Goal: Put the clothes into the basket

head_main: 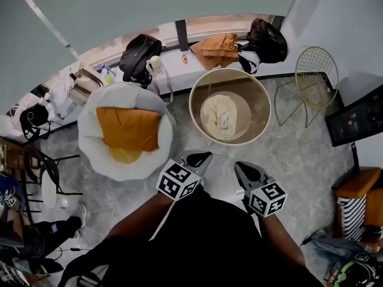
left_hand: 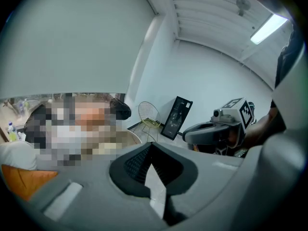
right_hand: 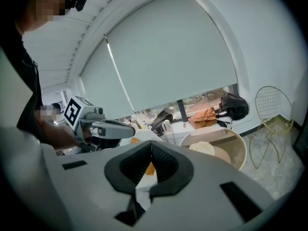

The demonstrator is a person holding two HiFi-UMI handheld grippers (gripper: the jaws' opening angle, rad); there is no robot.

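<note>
A round beige basket (head_main: 194, 98) stands on the marble floor with a cream garment (head_main: 220, 116) lying in it. An orange garment (head_main: 218, 46) lies on the window sill behind the basket. My left gripper (head_main: 200, 156) and right gripper (head_main: 240, 166) hover side by side just in front of the basket, both shut with nothing between the fingers. The right gripper view shows the basket (right_hand: 230, 149), the cream garment (right_hand: 202, 148), the orange garment (right_hand: 204, 115) and the left gripper (right_hand: 126, 128). In the left gripper view the right gripper (left_hand: 192, 134) is at the right.
A white beanbag (head_main: 99, 154) with an orange cushion (head_main: 128, 127) sits left of the basket. Two black bags (head_main: 140, 52) (head_main: 267, 39) lie on the sill. A yellow wire chair (head_main: 316, 70) and a black panel (head_main: 356, 121) stand at the right.
</note>
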